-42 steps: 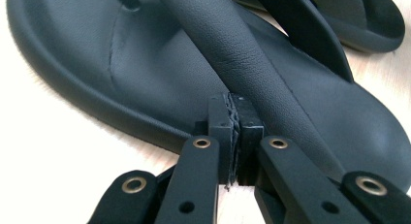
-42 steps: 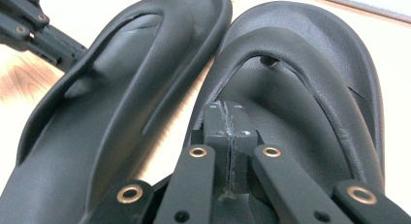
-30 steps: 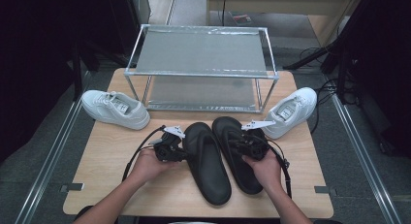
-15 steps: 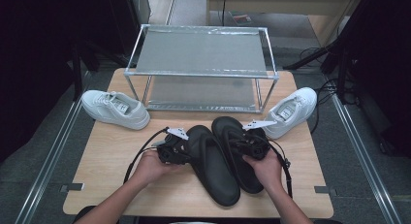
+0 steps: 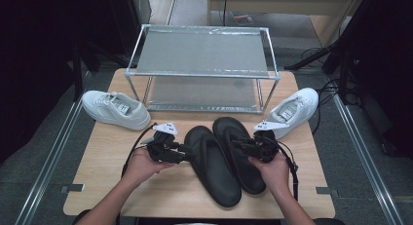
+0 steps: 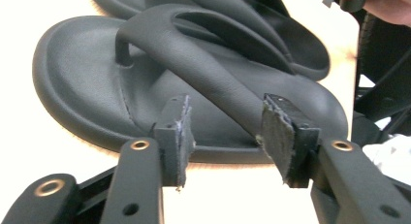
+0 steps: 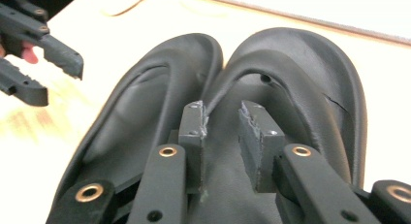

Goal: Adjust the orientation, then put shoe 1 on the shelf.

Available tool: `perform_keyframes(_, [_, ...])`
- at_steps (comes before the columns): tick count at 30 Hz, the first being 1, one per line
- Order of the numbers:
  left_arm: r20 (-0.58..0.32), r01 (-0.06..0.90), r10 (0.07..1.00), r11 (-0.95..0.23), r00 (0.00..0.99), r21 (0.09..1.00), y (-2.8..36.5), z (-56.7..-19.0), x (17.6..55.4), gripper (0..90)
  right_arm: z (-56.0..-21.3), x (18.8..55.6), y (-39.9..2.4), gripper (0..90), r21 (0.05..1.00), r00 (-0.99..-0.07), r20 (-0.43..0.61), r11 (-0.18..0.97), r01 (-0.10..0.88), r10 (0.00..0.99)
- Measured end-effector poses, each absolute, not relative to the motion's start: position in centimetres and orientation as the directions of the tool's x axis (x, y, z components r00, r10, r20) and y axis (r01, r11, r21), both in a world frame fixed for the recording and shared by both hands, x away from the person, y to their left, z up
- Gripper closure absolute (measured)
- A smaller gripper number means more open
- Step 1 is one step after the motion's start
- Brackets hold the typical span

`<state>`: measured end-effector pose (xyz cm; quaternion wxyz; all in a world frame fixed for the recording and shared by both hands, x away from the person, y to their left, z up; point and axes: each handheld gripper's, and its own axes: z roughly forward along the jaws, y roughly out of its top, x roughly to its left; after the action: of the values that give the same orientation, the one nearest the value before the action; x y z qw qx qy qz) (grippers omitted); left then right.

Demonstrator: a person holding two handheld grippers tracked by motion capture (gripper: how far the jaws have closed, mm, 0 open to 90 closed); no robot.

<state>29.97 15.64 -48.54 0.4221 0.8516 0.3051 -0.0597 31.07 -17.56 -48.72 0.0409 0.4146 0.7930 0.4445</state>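
Two black flip-flop sandals lie side by side near the table's front edge, toes toward the rack. My left gripper (image 5: pixel 187 154) stands at the outer edge of the left sandal (image 5: pixel 214 171). Its jaws have just been opening and are now open (image 6: pixel 225 136); the sandal's strap (image 6: pixel 218 83) runs behind the gap, untouched by the pads. My right gripper (image 5: pixel 241 144) hovers over the right sandal (image 5: pixel 229 130). Its jaws have also just been opening and stand a little apart (image 7: pixel 223 122) above the strap (image 7: pixel 232 78), pressing on nothing.
A two-shelf metal shoe rack (image 5: pixel 202 54) stands at the back of the wooden table (image 5: pixel 107 186). One white sneaker (image 5: pixel 117 108) lies at its left and another (image 5: pixel 292 108) at its right. Cables trail from both grippers across the table.
Both grippers, shut a second ago, have opened their jaws and let go of the sandals' straps. The left hand has drawn slightly up and away from the left sandal.
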Motion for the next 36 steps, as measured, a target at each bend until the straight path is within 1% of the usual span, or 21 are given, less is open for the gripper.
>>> perform_keyframes(1, [-0.363,0.567,0.459,-0.462,0.811,0.681,15.7,-48.4,29.9,49.6,-48.6,30.9,-17.6,70.0,0.748,-0.662,0.297,0.263,0.609,0.689])
perform_keyframes(3, [-0.368,0.563,0.447,-0.464,0.816,0.684,15.7,-48.2,29.8,40.7,-48.5,30.4,-17.5,66.4,0.761,-0.676,0.296,0.261,0.593,0.675])
perform_keyframes(9, [-0.389,0.563,0.424,-0.447,0.818,0.695,16.1,-47.8,29.6,35.6,-48.4,29.1,-17.2,60.5,0.761,-0.686,0.305,0.263,0.592,0.661])
perform_keyframes(11, [-0.394,0.568,0.427,-0.438,0.814,0.697,16.2,-47.8,29.7,31.7,-48.3,28.6,-17.0,58.0,0.762,-0.689,0.296,0.272,0.588,0.661])
perform_keyframes(13, [-0.364,0.569,0.470,-0.430,0.804,0.701,16.2,-47.7,29.6,29.8,-48.3,28.1,-16.9,57.7,0.757,-0.688,0.295,0.278,0.592,0.664])
perform_keyframes(15, [-0.355,0.569,0.480,-0.433,0.802,0.699,16.2,-47.6,29.7,30.0,-48.4,27.7,-16.7,57.0,0.755,-0.689,0.296,0.279,0.593,0.662])
perform_keyframes(16, [-0.360,0.570,0.477,-0.428,0.801,0.701,16.4,-47.6,29.7,31.7,-48.4,27.6,-16.7,56.9,0.753,-0.689,0.295,0.283,0.594,0.662])
perform_keyframes(18, [-0.360,0.567,0.477,-0.419,0.802,0.709,16.6,-47.3,29.9,40.4,-48.5,27.5,-16.5,55.7,0.752,-0.691,0.291,0.288,0.593,0.661])
perform_keyframes(22, [-0.311,0.537,0.492,-0.426,0.813,0.728,16.9,-46.5,30.5,53.8,-48.7,27.5,-16.3,52.9,0.751,-0.687,0.286,0.289,0.593,0.668])
perform_keyframes(24, [-0.329,0.555,0.494,-0.432,0.805,0.711,16.9,-46.3,31.1,55.3,-48.9,27.5,-16.2,52.1,0.747,-0.679,0.282,0.289,0.599,0.677])
perform_keyframes(25, [-0.340,0.563,0.493,-0.429,0.801,0.706,17.0,-46.2,31.4,58.7,-49.0,27.4,-16.2,51.5,0.749,-0.678,0.277,0.289,0.596,0.680])
perform_keyframes(27, [-0.354,0.570,0.489,-0.416,0.797,0.709,17.3,-46.0,32.0,66.8,-49.1,27.4,-16.1,50.2,0.749,-0.674,0.279,0.284,0.599,0.684])
perform_keyframes(28, [-0.345,0.563,0.490,-0.416,0.800,0.714,17.4,-45.8,32.2,69.7,-49.2,27.4,-16.0,49.7,0.748,-0.672,0.279,0.284,0.600,0.685])
perform_keyframes(30, [-0.323,0.546,0.496,-0.416,0.806,0.727,17.7,-45.3,32.7,80.7,-49.2,27.4,-15.9,47.5,0.747,-0.672,0.276,0.286,0.600,0.688])
perform_keyframes(31, [-0.316,0.538,0.495,-0.408,0.809,0.738,17.9,-45.0,33.0,84.6,-49.2,27.4,-15.9,46.9,0.749,-0.674,0.272,0.288,0.596,0.687])
perform_keyframes(33, [-0.328,0.540,0.490,-0.391,0.808,0.745,18.2,-44.4,33.7,88.4,-49.2,27.4,-15.8,45.2,0.752,-0.673,0.266,0.288,0.593,0.690])
perform_keyframes(35, [-0.315,0.529,0.494,-0.389,0.811,0.754,18.5,-43.7,34.4,90.0,-49.2,27.4,-15.8,44.7,0.752,-0.673,0.269,0.286,0.593,0.689])
perform_keyframes(36, [-0.324,0.533,0.488,-0.383,0.810,0.755,18.6,-43.3,34.8,90.0,-49.3,27.5,-15.8,44.2,0.751,-0.672,0.266,0.289,0.594,0.691])
